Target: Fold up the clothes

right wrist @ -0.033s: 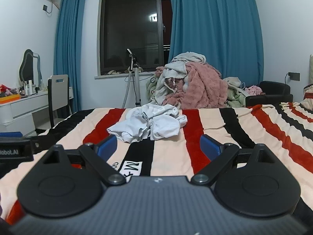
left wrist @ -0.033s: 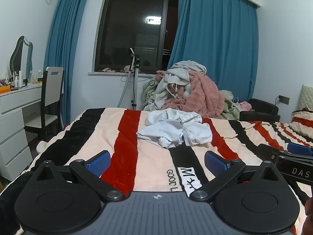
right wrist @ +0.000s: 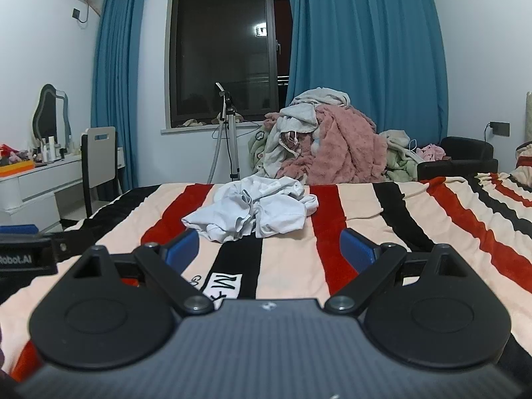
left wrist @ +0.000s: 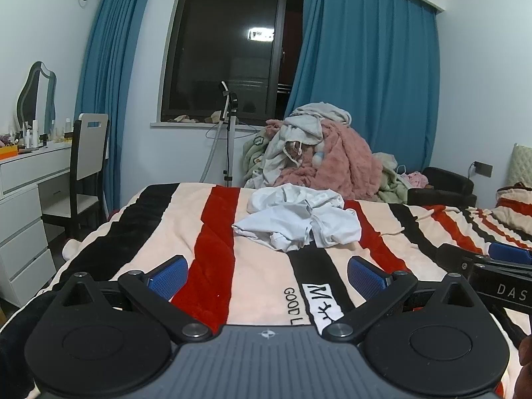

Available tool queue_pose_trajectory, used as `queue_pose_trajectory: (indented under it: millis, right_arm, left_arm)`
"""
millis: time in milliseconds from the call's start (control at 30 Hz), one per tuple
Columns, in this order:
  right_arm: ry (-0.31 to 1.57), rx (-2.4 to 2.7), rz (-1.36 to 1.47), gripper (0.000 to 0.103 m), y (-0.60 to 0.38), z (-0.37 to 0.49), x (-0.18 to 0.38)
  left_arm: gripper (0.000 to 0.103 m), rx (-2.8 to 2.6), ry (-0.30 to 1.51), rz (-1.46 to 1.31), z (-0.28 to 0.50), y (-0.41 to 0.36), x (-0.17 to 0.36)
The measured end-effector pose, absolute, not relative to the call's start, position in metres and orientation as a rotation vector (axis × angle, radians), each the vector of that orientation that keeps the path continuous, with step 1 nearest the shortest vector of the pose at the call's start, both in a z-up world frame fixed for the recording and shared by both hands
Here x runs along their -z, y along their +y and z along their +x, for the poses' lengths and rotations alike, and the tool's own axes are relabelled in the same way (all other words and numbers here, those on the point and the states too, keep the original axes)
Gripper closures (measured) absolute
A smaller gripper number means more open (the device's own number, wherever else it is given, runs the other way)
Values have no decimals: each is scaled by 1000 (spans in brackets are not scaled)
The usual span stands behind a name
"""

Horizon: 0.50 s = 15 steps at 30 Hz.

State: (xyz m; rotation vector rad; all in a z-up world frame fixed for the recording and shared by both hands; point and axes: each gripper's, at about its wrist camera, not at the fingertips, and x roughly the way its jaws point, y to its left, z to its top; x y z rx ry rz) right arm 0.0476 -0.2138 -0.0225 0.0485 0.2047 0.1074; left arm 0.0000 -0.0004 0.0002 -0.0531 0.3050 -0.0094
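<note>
A: Left gripper (left wrist: 267, 276) status?

B: Spread wide, blue ribbed pads (left wrist: 164, 277) far apart, nothing between them. Hovered over the near end of the bed. Pointed slightly down toward the striped fleece blanket (left wrist: 212, 232) in cream, red and black.

A: Right gripper (right wrist: 269, 247)?

B: Same. Jaws at full spread, empty. Seen from the left wrist view as a black body with a blue pad at the right edge. Sat level with the left one, side by side, apart.

A: Garment location?

B: Crumpled pale blue-white cotton garment (left wrist: 299, 221) lay bunched mid-bed on the blanket, ahead of both grippers, touched by neither. Unfolded, wrinkled heap. From the right wrist view, appeared just beyond the left pad (right wrist: 182, 247), slightly left of centre (right wrist: 252, 211).

A: Background?

B: Heaped pile of pink fluffy, grey and green laundry (left wrist: 319, 153) behind the bed's far edge, under teal curtains (left wrist: 365, 76). Dark window (left wrist: 229, 56) with a white stand (left wrist: 229, 139) in front. White dresser (left wrist: 23, 199) with a mirror, plus a white-backed chair (left wrist: 88, 163), at left. Black armchair (left wrist: 442, 186) at right.

A: Blanket markings?

B: White label with black glyphs (left wrist: 322, 302) and "GOOD L" lettering near the left gripper.
</note>
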Motion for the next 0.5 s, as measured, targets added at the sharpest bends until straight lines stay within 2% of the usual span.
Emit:
queue_pose_trajectory:
  millis: [500]
  right_arm:
    - [225,-79,59,10,-216,51,25]
  left_arm:
    - [0,19,312,-67,1,0,5]
